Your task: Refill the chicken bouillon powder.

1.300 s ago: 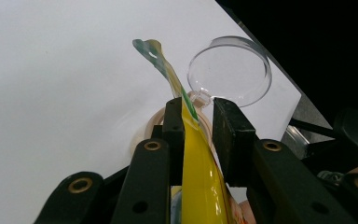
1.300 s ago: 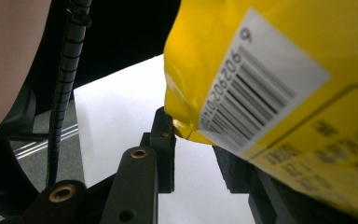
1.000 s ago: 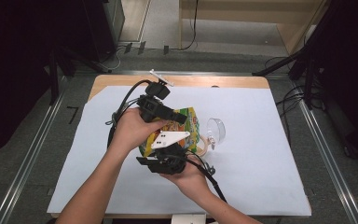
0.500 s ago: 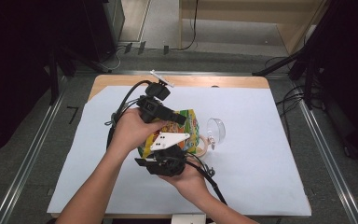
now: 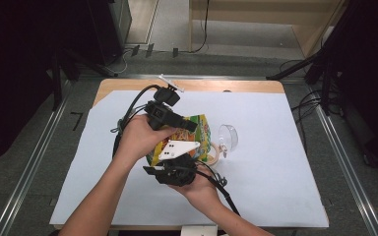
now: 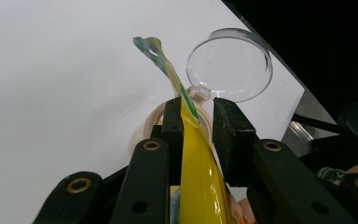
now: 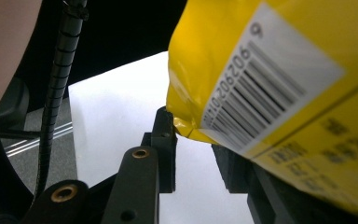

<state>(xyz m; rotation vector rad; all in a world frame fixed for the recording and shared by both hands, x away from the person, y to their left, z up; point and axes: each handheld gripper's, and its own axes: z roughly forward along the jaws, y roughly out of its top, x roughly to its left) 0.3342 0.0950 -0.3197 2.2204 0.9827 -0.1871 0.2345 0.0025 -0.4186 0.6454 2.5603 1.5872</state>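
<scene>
**Pulling a snack bag between two grippers**

Holding a yellow snack bag [image 5: 187, 140] just above the white table cover [image 5: 285, 162] at centre frame, a person works a gripper in each hand. The left gripper [image 6: 196, 112], at the bag's upper edge in the high view, has its jaws partly closed with the bag's thin sealed edge [image 6: 186, 116] standing between them; the near pad lies against the film, while a sliver of gap shows at the other, so the hold looks light. The right gripper [image 7: 193, 140], lower in the high view, has a corner of the bag near the barcode [image 7: 261, 79] between its jaws; whether the pads press on it cannot be told. Opposed holds on two edges suggest the bag is being pulled open. Directly beyond it sits a small beige container [image 6: 151, 123] with its clear hinged lid [image 6: 229, 65] flipped open, probably waiting to receive the contents.
</scene>
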